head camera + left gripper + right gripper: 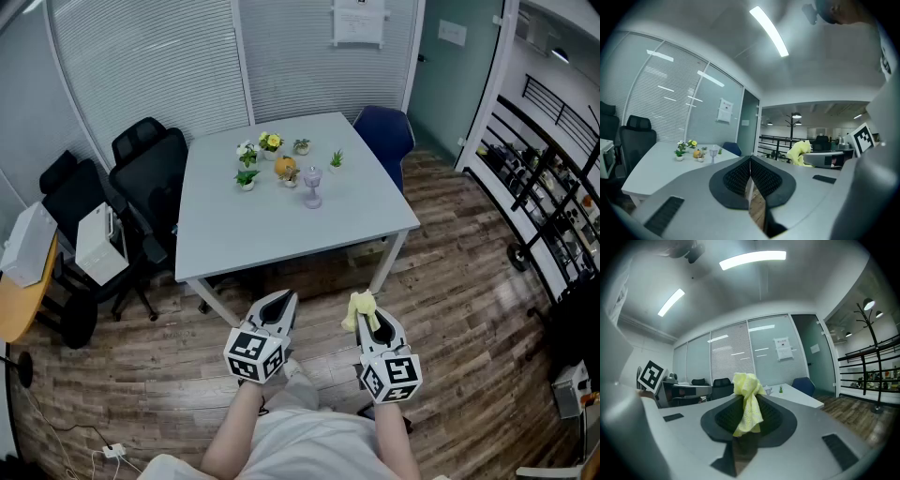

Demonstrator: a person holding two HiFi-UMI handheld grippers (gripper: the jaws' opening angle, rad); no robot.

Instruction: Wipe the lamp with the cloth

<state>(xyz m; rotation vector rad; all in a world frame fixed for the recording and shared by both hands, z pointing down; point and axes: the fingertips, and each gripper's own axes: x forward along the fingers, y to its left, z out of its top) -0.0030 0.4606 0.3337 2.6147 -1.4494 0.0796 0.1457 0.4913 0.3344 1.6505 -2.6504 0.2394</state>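
Holds both claws level, side by side over the wood floor, just short of the worktop. Has the left claw clenched tight, nothing between its jaws. Grips a yellow cloth in the right claw, bunched above the jaws and hanging down between them. Farther along the worktop, well apart from both claws: small pale lamp, upright, near a cluster of little plants.

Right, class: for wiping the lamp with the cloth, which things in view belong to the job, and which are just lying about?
Job: lamp, cloth.
Lying about: potted plants, orange ornament, chairs.
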